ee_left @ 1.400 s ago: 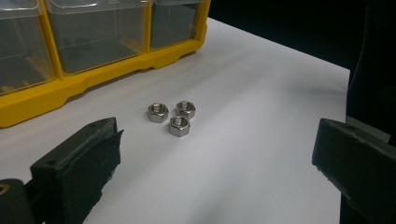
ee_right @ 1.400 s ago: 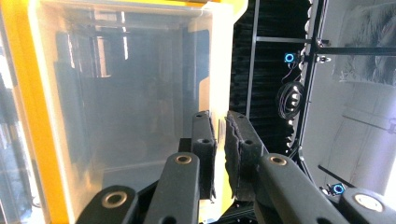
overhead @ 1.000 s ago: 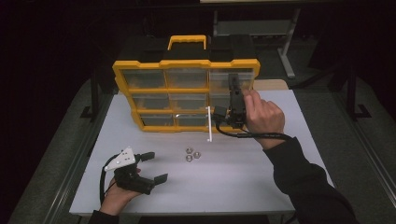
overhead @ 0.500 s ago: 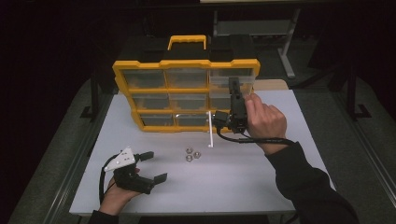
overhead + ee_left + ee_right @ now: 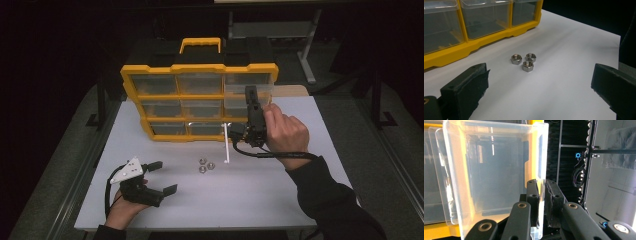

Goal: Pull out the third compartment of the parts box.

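Left gripper (image 5: pixel 159 177) low at the near-left of the white worktop (image 5: pixel 280 200), held in the person's left hand (image 5: pixel 122 210), fingers (image 5: pixel 465 87) spread wide with nothing between them. Straight ahead of those fingers, well short of the gap, three steel nuts (image 5: pixel 524 60) bunched together and touching, flat on the worktop; just past them the lower edge of the yellow organizer (image 5: pixel 200 97), standing propped up with its clear drawers facing the person. Between the nuts and the right hand, a thin white rod (image 5: pixel 227 144) lying on the worktop, long axis running away from the person toward the organizer.

Right gripper (image 5: pixel 250 100) raised at the organizer's right column, gripped by the right hand (image 5: pixel 282 132), fingers (image 5: pixel 534 202) pinched closed on the side wall of a clear drawer (image 5: pixel 496 170); in the right gripper view that thin wall sits upright between the pads, the drawer's hollow lying left of the fingers and appearing empty. Drawer drawn partly out of its slot, judging from the high view, its clear body standing proud of the yellow frame.

Likely step in hand: pulling that drawer free along its own sliding axis, toward the person. Nuts lying nearer the left fingers, dead ahead, so probably that hand's job to pick them up
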{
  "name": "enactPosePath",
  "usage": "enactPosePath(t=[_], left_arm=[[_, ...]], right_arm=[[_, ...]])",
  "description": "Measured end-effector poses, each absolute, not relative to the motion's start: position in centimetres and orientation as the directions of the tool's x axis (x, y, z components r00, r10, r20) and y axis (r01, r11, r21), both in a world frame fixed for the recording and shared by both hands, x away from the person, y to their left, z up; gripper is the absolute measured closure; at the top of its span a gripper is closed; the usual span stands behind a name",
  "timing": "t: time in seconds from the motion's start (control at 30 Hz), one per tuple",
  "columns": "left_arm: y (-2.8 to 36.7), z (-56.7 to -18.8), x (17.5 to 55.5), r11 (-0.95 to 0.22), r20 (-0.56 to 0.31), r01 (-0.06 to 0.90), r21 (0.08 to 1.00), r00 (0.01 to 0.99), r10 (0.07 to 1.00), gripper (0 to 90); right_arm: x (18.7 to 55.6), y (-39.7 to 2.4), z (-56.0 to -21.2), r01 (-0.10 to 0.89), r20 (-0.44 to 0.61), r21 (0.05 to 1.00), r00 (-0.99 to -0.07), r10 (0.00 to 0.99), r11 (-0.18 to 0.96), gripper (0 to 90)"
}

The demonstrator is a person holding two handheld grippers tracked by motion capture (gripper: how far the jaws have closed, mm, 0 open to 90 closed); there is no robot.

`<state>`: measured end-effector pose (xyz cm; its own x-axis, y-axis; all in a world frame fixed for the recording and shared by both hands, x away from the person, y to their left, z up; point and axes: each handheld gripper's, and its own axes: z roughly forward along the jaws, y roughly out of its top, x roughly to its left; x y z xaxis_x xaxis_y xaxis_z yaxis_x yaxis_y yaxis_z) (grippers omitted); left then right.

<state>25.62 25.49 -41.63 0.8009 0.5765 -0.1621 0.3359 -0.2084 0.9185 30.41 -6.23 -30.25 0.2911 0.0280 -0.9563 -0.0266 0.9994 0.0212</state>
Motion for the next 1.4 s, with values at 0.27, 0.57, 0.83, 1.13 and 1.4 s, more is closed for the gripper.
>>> enactPosePath(t=[0.27,0.57,0.83,1.13,1.4], left_arm=[[25.8,-41.6,26.0,-0.213,-0.148,0.327,0.921,0.798,0.585,0.5],[26.1,-41.3,26.3,-0.2,-0.142,0.313,0.928,0.798,0.586,0.6],[26.3,-41.2,26.1,-0.203,-0.138,0.31,0.929,0.798,0.587,0.6],[26.2,-41.3,25.9,-0.196,-0.15,0.32,0.927,0.796,0.587,0.6],[26.0,-41.3,25.9,-0.203,-0.15,0.322,0.925,0.799,0.582,0.6]], right_arm=[[30.0,-6.2,-30.3,-0.028,-0.957,0.013,0.288,0.02,1.0,81.7],[29.3,-6.2,-30.2,-0.027,-0.959,0.008,0.282,0.015,1.0,81.6],[28.6,-6.0,-30.2,-0.03,-0.961,0.003,0.278,0.011,1.0,81.5],[27.7,-6.1,-30.2,-0.036,-0.96,0.005,0.28,0.015,0.999,81.6],[26.9,-6.2,-30.2,-0.043,-0.961,0.001,0.275,0.013,0.999,81.5]])
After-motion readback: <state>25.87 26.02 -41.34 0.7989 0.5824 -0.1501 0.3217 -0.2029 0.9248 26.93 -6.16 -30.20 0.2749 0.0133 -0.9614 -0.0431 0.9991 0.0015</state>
